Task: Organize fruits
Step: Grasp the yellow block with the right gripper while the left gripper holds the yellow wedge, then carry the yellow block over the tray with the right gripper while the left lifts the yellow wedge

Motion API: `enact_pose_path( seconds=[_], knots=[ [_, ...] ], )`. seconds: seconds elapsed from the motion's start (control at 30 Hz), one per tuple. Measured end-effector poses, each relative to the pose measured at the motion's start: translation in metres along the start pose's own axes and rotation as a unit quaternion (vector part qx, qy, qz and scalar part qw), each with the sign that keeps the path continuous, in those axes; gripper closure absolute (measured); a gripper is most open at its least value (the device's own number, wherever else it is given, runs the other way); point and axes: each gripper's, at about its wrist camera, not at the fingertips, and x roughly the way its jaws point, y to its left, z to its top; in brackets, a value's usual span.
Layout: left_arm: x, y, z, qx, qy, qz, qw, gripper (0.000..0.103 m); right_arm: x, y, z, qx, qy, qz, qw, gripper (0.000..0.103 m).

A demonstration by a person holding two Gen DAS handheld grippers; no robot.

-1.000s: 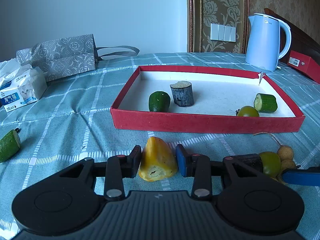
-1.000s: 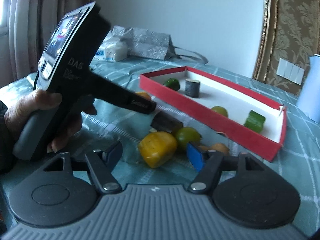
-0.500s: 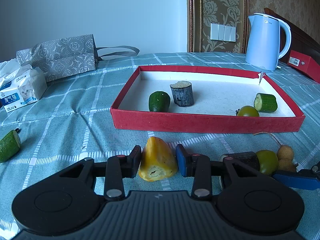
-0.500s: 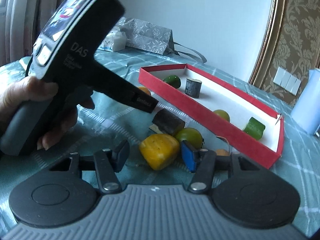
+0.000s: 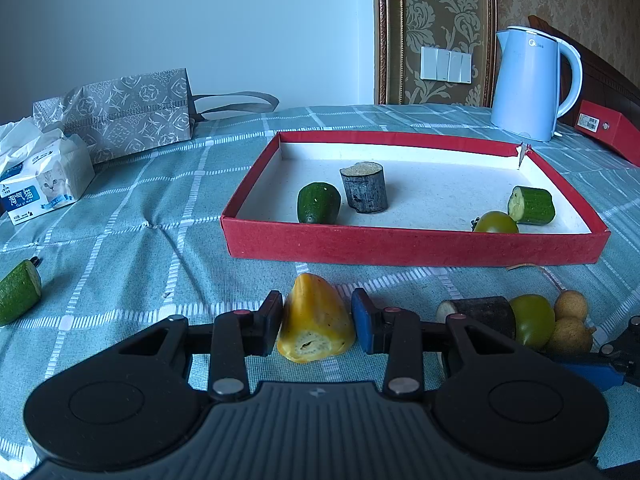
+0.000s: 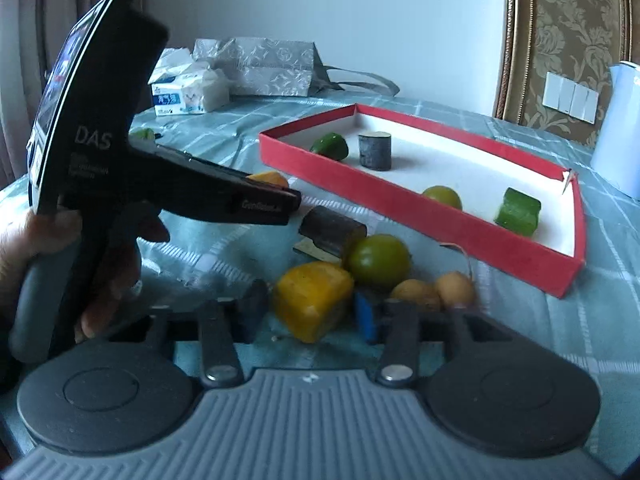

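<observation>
My left gripper point(image 5: 316, 320) is shut on a cone-shaped yellow fruit piece point(image 5: 314, 316) resting on the checked cloth in front of the red tray point(image 5: 400, 246). The tray holds two green cucumber pieces point(image 5: 318, 208), a dark cylinder point(image 5: 364, 192) and a green tomato point(image 5: 496, 222). The jaws of my right gripper point(image 6: 312, 312) are closing around a yellow chunk point(image 6: 314, 300); the pads sit close to its sides, and firm contact does not show. Just behind it lie a green tomato point(image 6: 378, 260), two longans point(image 6: 456, 288) and a dark cylinder point(image 6: 332, 230).
A person's hand point(image 6: 60, 240) holds the left gripper's handle at the left of the right wrist view. A blue kettle point(image 5: 528, 84) and a red box point(image 5: 612, 128) stand at the back right. A tissue pack point(image 5: 44, 184), a patterned bag point(image 5: 120, 116) and a loose cucumber piece point(image 5: 18, 296) are at the left.
The right gripper's jaws have narrowed around the yellow chunk and its view has rolled a little. The left gripper and its yellow piece have stayed put.
</observation>
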Motion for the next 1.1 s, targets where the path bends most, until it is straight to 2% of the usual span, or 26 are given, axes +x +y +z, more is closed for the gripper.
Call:
enact_pose_path(
  seconds=[0.2, 0.33, 0.4, 0.53, 0.63, 0.8, 0.97, 1.1],
  knots=[
    [0.000, 0.000, 0.000, 0.000, 0.000, 0.000, 1.0000, 0.067, -0.008, -0.004, -0.002, 0.008, -0.024, 0.003, 1.000, 0.062],
    [0.000, 0.000, 0.000, 0.000, 0.000, 0.000, 1.0000, 0.066, -0.027, -0.009, 0.003, 0.006, -0.074, -0.001, 0.997, 0.062],
    [0.000, 0.000, 0.000, 0.000, 0.000, 0.000, 1.0000, 0.066, -0.034, -0.018, 0.009, 0.007, -0.108, -0.027, 0.994, 0.062],
    [-0.001, 0.000, 0.000, 0.000, 0.000, 0.000, 1.0000, 0.066, -0.035, -0.046, 0.021, 0.033, -0.146, -0.084, 0.985, 0.062],
    [-0.001, 0.000, 0.000, 0.000, 0.000, 0.000, 1.0000, 0.066, -0.025, -0.068, 0.031, 0.052, -0.154, -0.117, 0.980, 0.062],
    [0.000, 0.000, 0.000, 0.000, 0.000, 0.000, 1.0000, 0.066, -0.005, -0.096, 0.036, 0.072, -0.140, -0.154, 0.975, 0.062],
    [-0.002, 0.000, 0.000, -0.003, -0.004, -0.001, 1.0000, 0.067, 0.006, -0.098, 0.035, 0.055, -0.136, -0.175, 0.974, 0.062],
    [-0.005, 0.000, 0.000, -0.003, -0.014, 0.001, 0.9999, 0.068, 0.003, -0.101, 0.032, 0.062, -0.142, -0.172, 0.973, 0.062]
  ],
)
